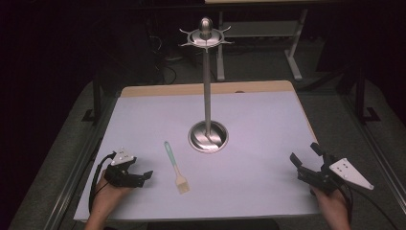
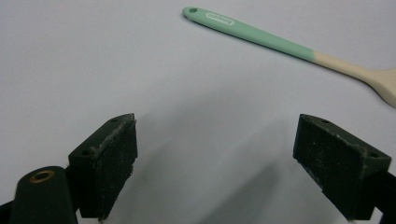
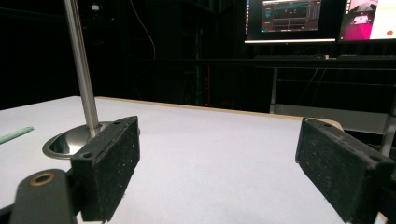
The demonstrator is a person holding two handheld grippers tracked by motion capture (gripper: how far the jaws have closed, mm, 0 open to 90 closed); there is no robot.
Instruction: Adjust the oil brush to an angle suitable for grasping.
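Brush (image 1: 175, 166) just beside left gripper (image 1: 143, 176).

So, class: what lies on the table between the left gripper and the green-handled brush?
Nothing: in the high view, only bare white table separates the open left gripper from the brush; the left gripper view agrees.

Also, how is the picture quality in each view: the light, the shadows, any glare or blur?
High view: bright table, dark surroundings, glare on the metal stand. Left gripper view: brush sharp, soft shadows under the open left gripper. Right gripper view: dark background, glowing screens, near pads slightly soft.
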